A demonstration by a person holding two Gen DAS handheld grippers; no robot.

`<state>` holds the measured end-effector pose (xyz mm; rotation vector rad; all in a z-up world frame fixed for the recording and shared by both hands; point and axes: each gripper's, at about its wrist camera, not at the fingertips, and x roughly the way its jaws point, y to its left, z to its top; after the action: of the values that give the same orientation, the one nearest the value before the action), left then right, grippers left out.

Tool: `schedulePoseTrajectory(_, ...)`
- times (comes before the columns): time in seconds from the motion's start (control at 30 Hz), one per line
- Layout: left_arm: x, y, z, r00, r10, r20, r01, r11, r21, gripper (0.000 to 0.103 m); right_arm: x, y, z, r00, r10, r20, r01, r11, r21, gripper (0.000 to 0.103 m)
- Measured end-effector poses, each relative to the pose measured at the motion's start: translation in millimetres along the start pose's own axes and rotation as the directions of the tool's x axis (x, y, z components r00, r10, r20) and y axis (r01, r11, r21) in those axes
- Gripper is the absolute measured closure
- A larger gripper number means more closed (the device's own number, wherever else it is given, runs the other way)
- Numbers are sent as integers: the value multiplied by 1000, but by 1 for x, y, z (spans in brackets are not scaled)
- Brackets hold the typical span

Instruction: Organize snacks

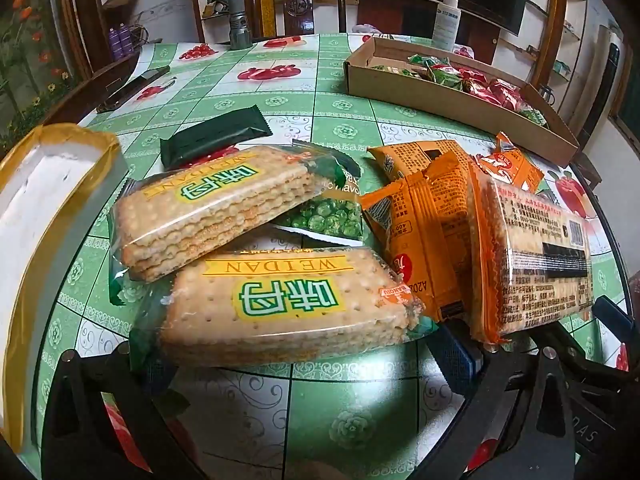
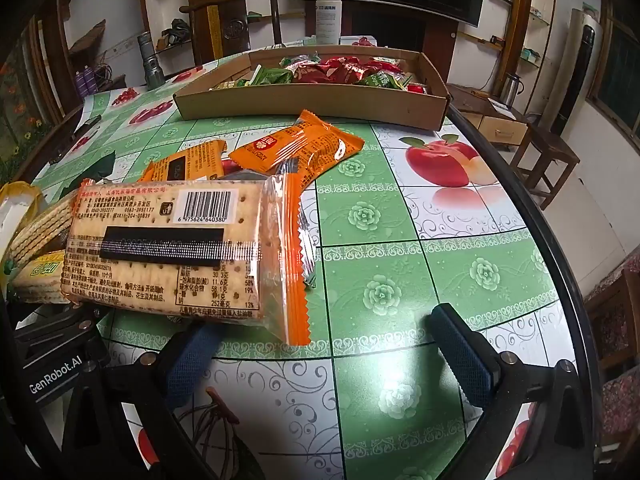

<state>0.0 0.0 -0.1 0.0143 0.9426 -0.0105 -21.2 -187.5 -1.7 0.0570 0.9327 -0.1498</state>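
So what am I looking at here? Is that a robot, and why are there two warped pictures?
No robot: a person carries a hand-held gripper in each hand, each with a wide-angle camera looking along its fingers, hence the warping. One picture is from the left hand-held gripper, the other from the right hand-held gripper. Both are open and hold nothing. On the green flowered tablecloth lies a loose pile of snacks: two green cracker packs, an orange cracker pack and small orange packets. Behind them a cardboard tray already holds red and green packets.
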Motion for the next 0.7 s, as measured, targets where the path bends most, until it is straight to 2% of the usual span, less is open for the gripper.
schedulePoseTrajectory(0.7, 2, 1, 1, 1000, -3, -1, 3, 1000, -1, 0, 0, 0, 0, 1000, 0, -1, 0, 1000, 0, 0)
